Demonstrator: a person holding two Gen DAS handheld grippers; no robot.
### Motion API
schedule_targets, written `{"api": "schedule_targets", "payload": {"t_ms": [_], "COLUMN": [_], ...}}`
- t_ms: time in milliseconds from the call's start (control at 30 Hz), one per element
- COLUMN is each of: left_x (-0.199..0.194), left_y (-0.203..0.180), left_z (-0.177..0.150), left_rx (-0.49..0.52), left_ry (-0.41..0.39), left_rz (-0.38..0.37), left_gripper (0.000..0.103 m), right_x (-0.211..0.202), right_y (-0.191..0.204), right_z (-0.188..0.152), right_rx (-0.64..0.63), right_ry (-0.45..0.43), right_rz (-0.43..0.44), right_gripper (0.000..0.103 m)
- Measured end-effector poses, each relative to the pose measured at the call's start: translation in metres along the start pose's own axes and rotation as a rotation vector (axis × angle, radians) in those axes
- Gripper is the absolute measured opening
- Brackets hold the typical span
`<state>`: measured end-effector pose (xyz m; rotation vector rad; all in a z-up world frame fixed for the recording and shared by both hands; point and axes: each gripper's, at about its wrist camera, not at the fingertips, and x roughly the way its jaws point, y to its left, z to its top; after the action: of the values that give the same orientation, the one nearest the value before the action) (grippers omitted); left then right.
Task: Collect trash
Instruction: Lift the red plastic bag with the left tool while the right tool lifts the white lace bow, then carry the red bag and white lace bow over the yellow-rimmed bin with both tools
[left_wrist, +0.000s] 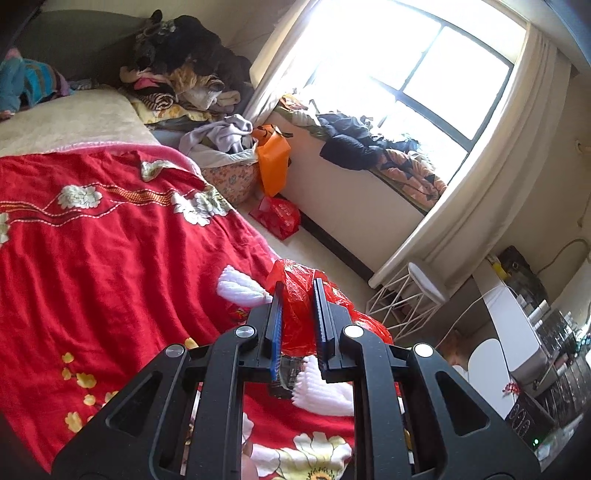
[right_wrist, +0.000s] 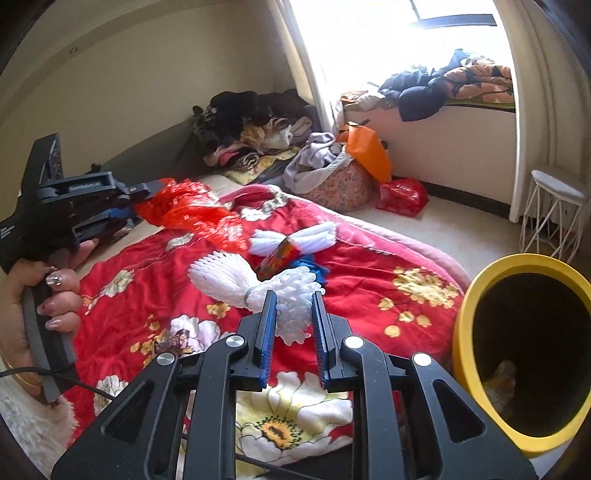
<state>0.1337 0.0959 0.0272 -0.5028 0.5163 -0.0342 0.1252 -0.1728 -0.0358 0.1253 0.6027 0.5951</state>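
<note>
My left gripper (left_wrist: 298, 286) is shut on a crumpled red plastic bag (left_wrist: 299, 306) and holds it above the red floral blanket (left_wrist: 110, 240). In the right wrist view the left gripper (right_wrist: 147, 199) holds the same red bag (right_wrist: 192, 214) over the bed. My right gripper (right_wrist: 294, 299) is around a white foam net piece (right_wrist: 291, 310); its jaws stand a little apart at the foam's sides. More white foam pieces (right_wrist: 221, 277), a colourful wrapper (right_wrist: 279, 254) and a blue scrap (right_wrist: 314, 266) lie on the blanket (right_wrist: 369, 288). A yellow bin (right_wrist: 476, 295) stands at the right.
Piles of clothes (right_wrist: 258, 129) lie at the bed's far end. An orange bag (right_wrist: 369, 151) and another red bag (right_wrist: 402, 195) sit on the floor by the window seat. A white wire stool (right_wrist: 554, 206) stands right. A desk with clutter (left_wrist: 535, 350) shows at the right in the left wrist view.
</note>
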Motion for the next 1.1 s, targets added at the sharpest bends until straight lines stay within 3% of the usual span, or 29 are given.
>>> {"api": "schedule_targets", "payload": {"t_ms": [1100], "left_x": [0.011], "left_y": [-0.086], "left_z": [-0.044], "left_rx": [0.164], "left_ry": [0.073], "left_rz": [-0.09], "left_gripper": [0.01], "right_x": [-0.056], "right_y": [-0.082], "right_z": [-0.003], "right_rx": [0.107], "right_ry": [-0.15], "right_rz": [-0.306], "right_gripper": [0.018]}}
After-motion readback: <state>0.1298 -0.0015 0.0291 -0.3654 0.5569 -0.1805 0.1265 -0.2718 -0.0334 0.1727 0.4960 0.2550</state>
